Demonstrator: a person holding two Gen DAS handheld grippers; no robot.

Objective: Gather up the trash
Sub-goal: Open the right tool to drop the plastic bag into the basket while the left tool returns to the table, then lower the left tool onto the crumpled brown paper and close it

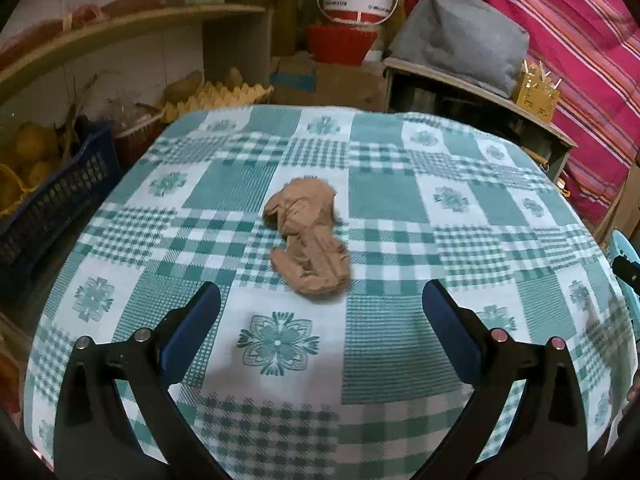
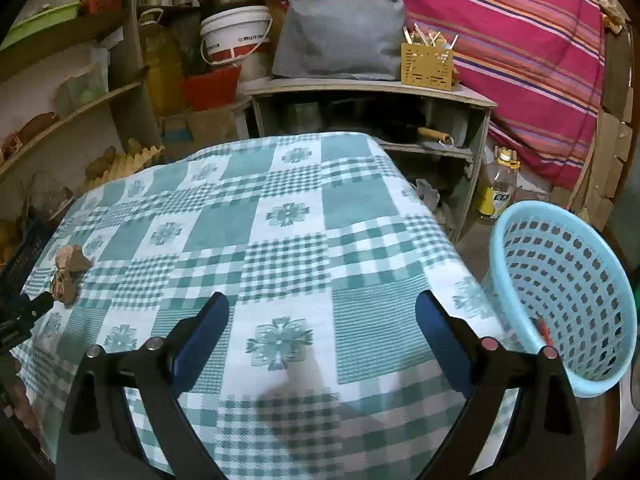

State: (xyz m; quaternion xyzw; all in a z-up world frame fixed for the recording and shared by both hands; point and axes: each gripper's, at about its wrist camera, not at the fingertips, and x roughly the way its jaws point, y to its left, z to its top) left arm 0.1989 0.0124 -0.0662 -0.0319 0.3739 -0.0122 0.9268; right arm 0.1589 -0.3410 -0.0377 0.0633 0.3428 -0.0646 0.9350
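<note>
A crumpled brown paper wad (image 1: 308, 240) lay near the middle of the teal-and-white checked tablecloth (image 1: 384, 196). Just short of it hovered the left gripper (image 1: 320, 300), its blue-padded fingers (image 1: 200, 312) spread wide and holding nothing. The right gripper (image 2: 322, 308) hung over the cloth's near side, likewise spread and empty. A perforated light-blue plastic basket (image 2: 568, 292) stood tilted beside the table's right edge.

Cut off, hidden, blurred

Blue basket (image 2: 568, 304) clipped at right edge, contents unclear; left gripper (image 2: 24, 316) barely entering lower left; tablecloth (image 2: 280, 420) blurred below.
</note>
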